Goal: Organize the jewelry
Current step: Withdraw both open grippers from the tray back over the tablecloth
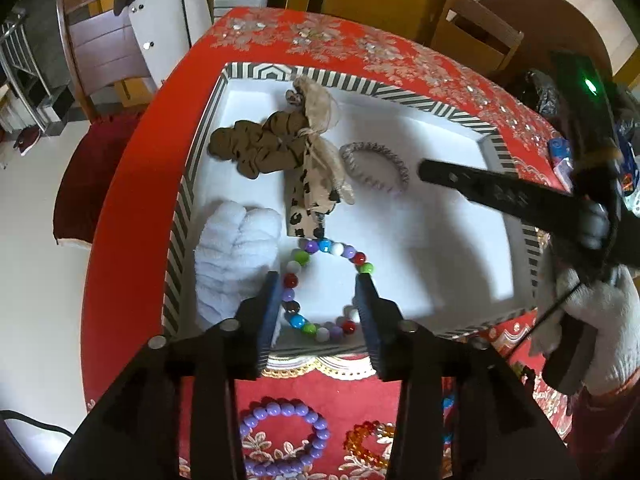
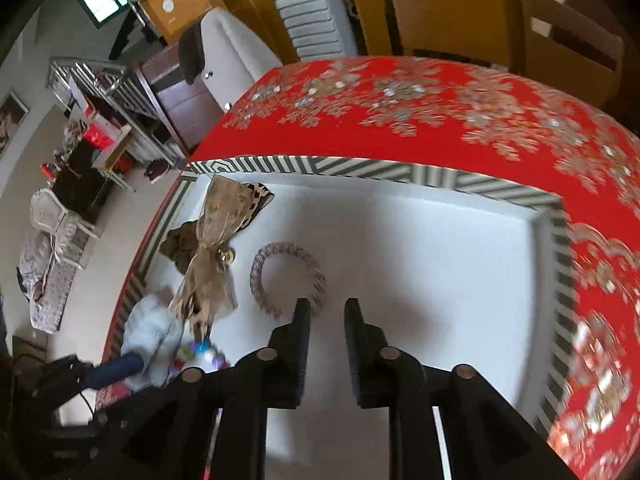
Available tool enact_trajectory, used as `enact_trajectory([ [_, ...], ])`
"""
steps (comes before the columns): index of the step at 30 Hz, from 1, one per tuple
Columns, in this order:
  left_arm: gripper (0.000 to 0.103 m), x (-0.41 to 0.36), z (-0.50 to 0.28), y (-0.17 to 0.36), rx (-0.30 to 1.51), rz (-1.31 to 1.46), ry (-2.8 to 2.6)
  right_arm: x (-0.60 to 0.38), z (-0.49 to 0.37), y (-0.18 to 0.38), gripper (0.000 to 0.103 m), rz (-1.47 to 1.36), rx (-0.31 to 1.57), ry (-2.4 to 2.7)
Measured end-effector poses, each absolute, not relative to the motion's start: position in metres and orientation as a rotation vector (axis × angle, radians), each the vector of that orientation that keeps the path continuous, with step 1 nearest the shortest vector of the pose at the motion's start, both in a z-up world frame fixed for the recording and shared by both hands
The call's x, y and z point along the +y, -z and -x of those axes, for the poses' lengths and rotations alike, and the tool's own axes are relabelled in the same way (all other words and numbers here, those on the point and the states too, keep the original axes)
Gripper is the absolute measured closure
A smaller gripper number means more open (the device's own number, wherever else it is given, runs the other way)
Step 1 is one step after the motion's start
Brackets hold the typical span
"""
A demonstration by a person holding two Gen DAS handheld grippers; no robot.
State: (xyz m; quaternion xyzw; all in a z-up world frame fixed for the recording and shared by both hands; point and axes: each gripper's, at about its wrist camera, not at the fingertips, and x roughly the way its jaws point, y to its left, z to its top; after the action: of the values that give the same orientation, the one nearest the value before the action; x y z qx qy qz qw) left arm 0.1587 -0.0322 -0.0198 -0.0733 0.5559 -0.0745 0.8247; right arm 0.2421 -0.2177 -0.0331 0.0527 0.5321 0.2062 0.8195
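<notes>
We are looking down on the surface, draped in red embroidered cloth, carrying a white tray with a striped rim. Inside the tray, from larger to smaller: a fluffy white scrunchie at the left wall, a brown scrunchie, a leopard-print bow, a multicoloured bead bracelet near the front rim, a grey braided band. We are holding the left hand-held gripper over the bead bracelet — jaws parted, straddling it, pads not pressing. The right hand-held gripper is hovering narrowly parted — nothing between its jaws — just beside the grey band. A purple bead bracelet and an orange one are lying on the cloth outside the tray.
</notes>
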Motion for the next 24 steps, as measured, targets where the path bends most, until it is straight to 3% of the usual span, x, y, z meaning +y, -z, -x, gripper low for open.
enact_trajectory([
  [9, 0.064, -0.038, -0.132, 0.001, 1.127, 0.086, 0.126, -0.241, -0.181, 0.004, 0.075, -0.185, 1.084, -0.405],
  [19, 0.064, -0.03, -0.095, -0.016, 1.073, 0.036, 0.077, -0.226, -0.121, -0.013, 0.074, -0.185, 1.056, -0.398],
  [24, 0.064, -0.024, -0.077, -0.023, 1.04, 0.004, 0.059, -0.22, -0.1, -0.016, 0.067, -0.184, 1.053, -0.4],
])
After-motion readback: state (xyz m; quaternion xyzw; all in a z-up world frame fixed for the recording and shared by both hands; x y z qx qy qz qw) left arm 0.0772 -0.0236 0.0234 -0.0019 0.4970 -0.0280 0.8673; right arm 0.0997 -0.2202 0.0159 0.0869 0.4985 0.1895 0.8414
